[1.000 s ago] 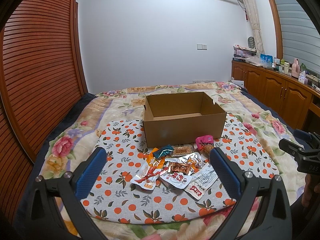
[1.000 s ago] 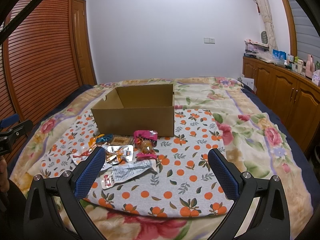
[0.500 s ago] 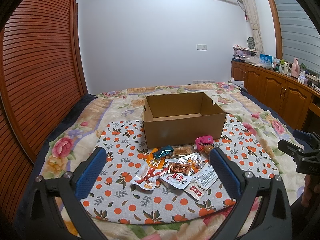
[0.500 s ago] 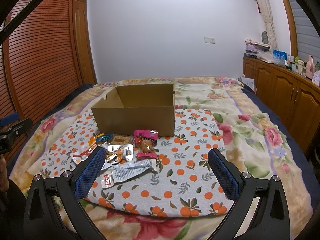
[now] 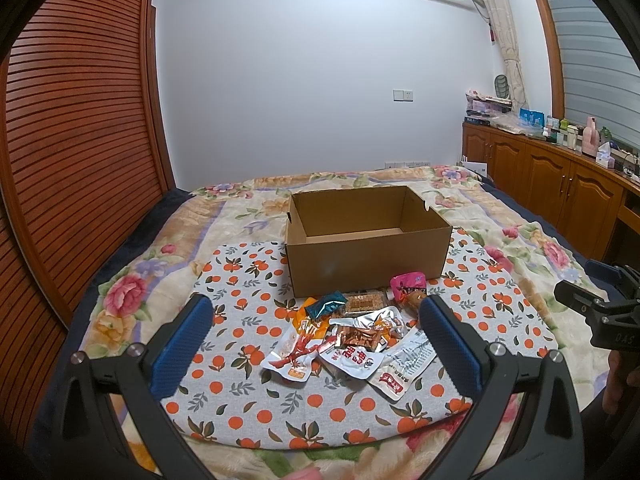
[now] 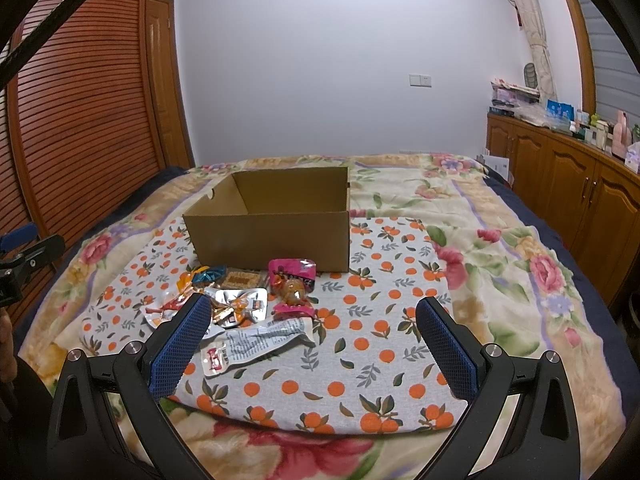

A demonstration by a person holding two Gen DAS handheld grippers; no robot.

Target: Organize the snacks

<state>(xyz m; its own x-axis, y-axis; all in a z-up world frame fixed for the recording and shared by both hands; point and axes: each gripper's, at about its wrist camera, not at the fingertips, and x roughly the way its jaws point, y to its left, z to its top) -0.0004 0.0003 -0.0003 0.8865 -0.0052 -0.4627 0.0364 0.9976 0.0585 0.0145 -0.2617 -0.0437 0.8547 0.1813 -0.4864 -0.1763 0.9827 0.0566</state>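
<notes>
Cardboard box [image 5: 366, 240] open-topped, on orange-print cloth [image 5: 240, 312] toward cloth's far edge, mid-bed [image 6: 500, 216]; seemingly staged as receptacle, interior looks empty. Snack packets [image 5: 352, 340] heaped on cloth just before box's near wall; none boxed. Left gripper [image 5: 312, 344] and right gripper [image 6: 312, 344]: fingers spread wide, holding nothing, poised above cloth's near edge. Judgement: sorting not begun.

We see both views evenly lit by soft indoor light, with only faint shadows beside the cardboard box [image 5: 366, 248] and mild glare on the silver snack packets [image 6: 240, 300]. Fisheye bending curves the slatted doors [image 5: 76, 140], corners fall black, and focus is sharp throughout.
</notes>
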